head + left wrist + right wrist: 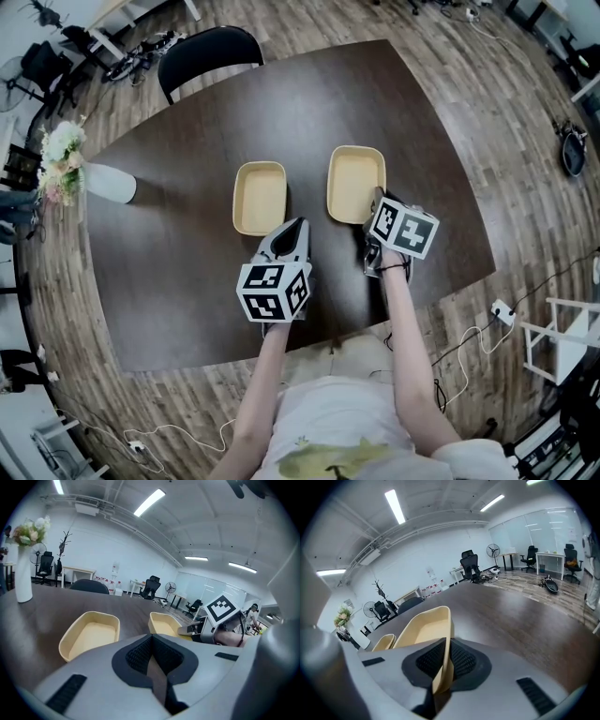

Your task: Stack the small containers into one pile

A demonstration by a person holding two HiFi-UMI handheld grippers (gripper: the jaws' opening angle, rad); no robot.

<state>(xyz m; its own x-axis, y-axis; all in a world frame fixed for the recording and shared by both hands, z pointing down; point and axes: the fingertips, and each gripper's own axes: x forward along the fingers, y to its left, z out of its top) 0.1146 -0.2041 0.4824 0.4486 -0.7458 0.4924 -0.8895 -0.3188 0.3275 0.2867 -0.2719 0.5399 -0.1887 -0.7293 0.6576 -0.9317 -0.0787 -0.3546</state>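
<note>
The right tongs (443, 644) are clamped on the rim of one container (426, 627), on the side closest to the person. This container is the one farther from the vase (108, 183). The left tongs (151, 641) are closed together with nothing between them. Their tip points at the second container (260, 197), which lies open side up on the table (187, 272), between the vase and the first container. The two containers are side by side and do not touch.
</note>
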